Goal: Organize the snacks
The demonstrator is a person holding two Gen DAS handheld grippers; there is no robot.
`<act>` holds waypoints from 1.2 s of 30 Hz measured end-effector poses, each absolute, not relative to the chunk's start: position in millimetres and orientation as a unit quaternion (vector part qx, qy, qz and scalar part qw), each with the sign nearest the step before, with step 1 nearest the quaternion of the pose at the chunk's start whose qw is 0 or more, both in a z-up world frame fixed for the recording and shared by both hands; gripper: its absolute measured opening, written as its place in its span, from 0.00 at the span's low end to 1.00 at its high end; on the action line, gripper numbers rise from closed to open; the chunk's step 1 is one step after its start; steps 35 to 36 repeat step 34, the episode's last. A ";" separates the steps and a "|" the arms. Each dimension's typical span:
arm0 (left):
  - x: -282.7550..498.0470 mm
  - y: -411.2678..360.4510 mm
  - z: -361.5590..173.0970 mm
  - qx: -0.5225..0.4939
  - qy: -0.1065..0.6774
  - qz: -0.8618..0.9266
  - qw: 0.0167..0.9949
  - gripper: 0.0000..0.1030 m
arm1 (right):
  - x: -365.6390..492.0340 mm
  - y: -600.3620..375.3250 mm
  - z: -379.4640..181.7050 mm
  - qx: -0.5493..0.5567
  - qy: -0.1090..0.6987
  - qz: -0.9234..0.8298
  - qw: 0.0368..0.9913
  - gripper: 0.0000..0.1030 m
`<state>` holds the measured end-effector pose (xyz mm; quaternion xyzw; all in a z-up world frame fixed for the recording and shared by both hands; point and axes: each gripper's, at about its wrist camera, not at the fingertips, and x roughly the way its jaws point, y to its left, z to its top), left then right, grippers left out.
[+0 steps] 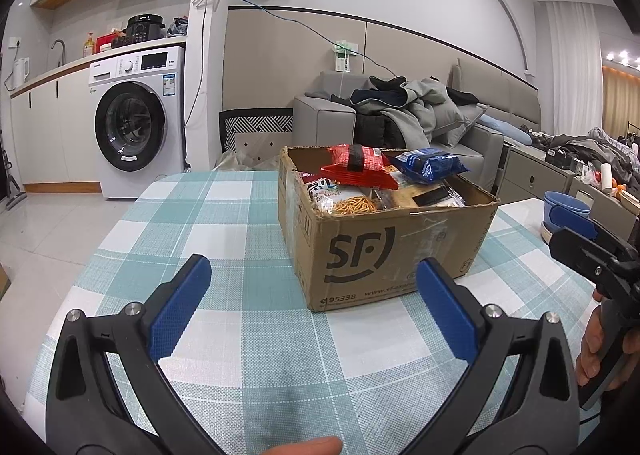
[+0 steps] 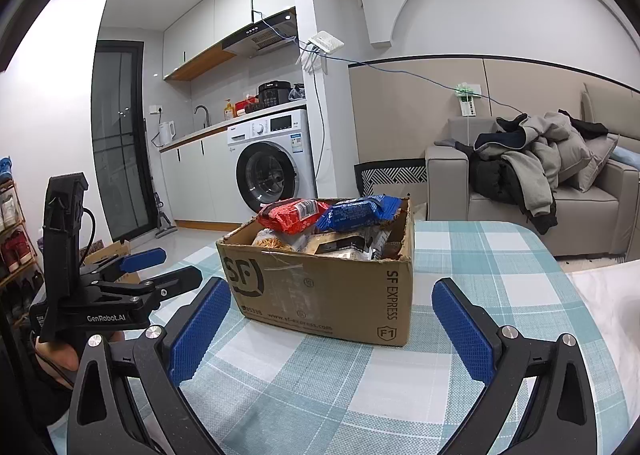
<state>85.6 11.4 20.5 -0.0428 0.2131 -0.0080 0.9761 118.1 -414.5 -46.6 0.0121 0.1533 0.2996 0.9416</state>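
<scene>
Here, in the left wrist view, the cardboard box [image 1: 384,243] is sitting at one o'clock on the checked tabletop [image 1: 224,223], brimming with snacks: a red packet [image 1: 358,165] and a blue packet [image 1: 428,165] are lying on top. The left gripper [image 1: 312,307] is hovering released, with bare cloth stretching toward nine o'clock.

In the right wrist view, the right gripper [image 2: 332,331] is gaping empty, the box standing at twelve o'clock, with open tabletop lying at two o'clock.
</scene>
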 end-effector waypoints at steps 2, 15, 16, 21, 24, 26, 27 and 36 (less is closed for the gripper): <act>85.6 11.4 20.4 -0.043 0.213 -0.008 0.976 0.99 | 117.7 -415.0 -46.5 0.012 0.154 0.300 0.942 1.00; 86.2 12.6 20.5 -0.043 0.213 -0.005 0.976 0.99 | 117.2 -415.1 -46.2 0.012 0.154 0.299 0.942 1.00; 87.0 13.0 20.4 -0.043 0.213 -0.004 0.976 0.99 | 117.9 -414.6 -46.3 0.012 0.154 0.300 0.942 1.00; 86.4 13.1 20.3 -0.042 0.213 -0.006 0.976 0.99 | 118.0 -414.3 -46.2 0.011 0.154 0.299 0.942 1.00; 86.5 13.0 20.0 -0.042 0.213 -0.005 0.976 0.99 | 117.3 -415.0 -46.1 0.011 0.154 0.299 0.942 1.00; 86.3 12.9 20.0 -0.042 0.213 -0.005 0.976 0.99 | 118.0 -414.3 -46.1 0.012 0.154 0.299 0.942 1.00; 86.4 12.8 20.0 -0.042 0.213 -0.006 0.976 0.99 | 117.3 -414.8 -46.0 0.012 0.154 0.299 0.942 1.00; 87.3 13.9 19.2 -0.041 0.212 -0.005 0.976 0.99 | 117.9 -414.2 -45.9 0.011 0.154 0.299 0.942 1.00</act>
